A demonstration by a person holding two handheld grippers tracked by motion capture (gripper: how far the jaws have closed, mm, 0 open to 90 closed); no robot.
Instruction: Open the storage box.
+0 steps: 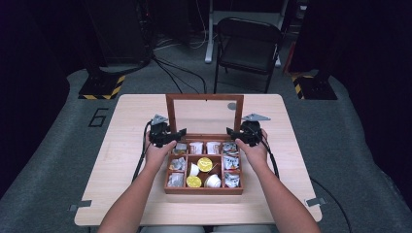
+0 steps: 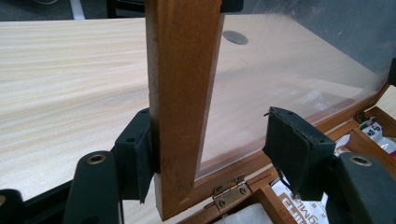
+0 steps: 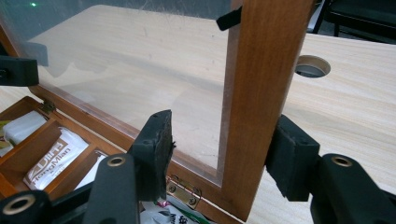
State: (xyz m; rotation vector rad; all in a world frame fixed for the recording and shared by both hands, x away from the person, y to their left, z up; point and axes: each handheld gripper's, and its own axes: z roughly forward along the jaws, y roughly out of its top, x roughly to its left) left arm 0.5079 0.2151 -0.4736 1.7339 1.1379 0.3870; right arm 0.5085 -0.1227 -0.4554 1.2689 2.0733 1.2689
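Note:
A wooden compartment box (image 1: pixel 204 190) stands in the middle of the table with its glass lid (image 1: pixel 204 97) raised upright. Its compartments hold sachets (image 1: pixel 176 179) and small cups with yellow tops (image 1: pixel 204 164). My left gripper (image 1: pixel 180 132) straddles the lid's left post (image 2: pixel 182 93) low down near the hinge (image 2: pixel 229 191). One pad (image 2: pixel 140 154) rests against the post's outer face and the other pad (image 2: pixel 292 149) stands well off, so the left gripper (image 2: pixel 210 119) is open. My right gripper (image 1: pixel 229 132) (image 3: pixel 223 120) straddles the right post (image 3: pixel 261 93), open, with its inner pad (image 3: pixel 156 149) clear of the wood.
The light wooden table (image 1: pixel 121 145) has a round hole (image 1: pixel 232 105) behind the lid. A dark folding chair (image 1: pixel 248 46) stands beyond the far edge. Black stand bases with yellow-black tape (image 1: pixel 102 87) sit on the grey floor at the back left and right.

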